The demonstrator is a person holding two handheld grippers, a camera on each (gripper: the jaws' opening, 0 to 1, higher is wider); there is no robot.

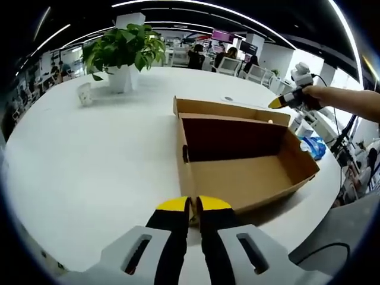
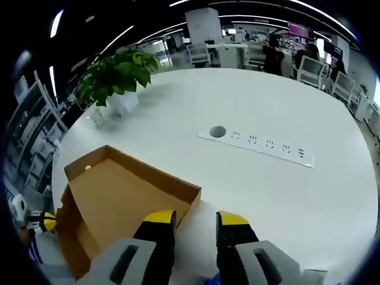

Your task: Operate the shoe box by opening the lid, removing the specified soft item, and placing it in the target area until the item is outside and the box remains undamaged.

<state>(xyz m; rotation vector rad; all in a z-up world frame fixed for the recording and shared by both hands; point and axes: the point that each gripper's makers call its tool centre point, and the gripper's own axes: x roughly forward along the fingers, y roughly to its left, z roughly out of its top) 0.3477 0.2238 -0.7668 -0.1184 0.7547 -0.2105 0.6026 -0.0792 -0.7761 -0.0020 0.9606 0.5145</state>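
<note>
On the white counter (image 1: 89, 172) an open, brown shoe box (image 1: 243, 178) is seen, its near wall pinched between the closed jaws of the left hand-held gripper (image 1: 193, 205). Above its far corner, the right hand-held gripper (image 2: 196, 221) is held with jaws apart. A potted plant (image 1: 122, 53) stands well beyond.
</note>
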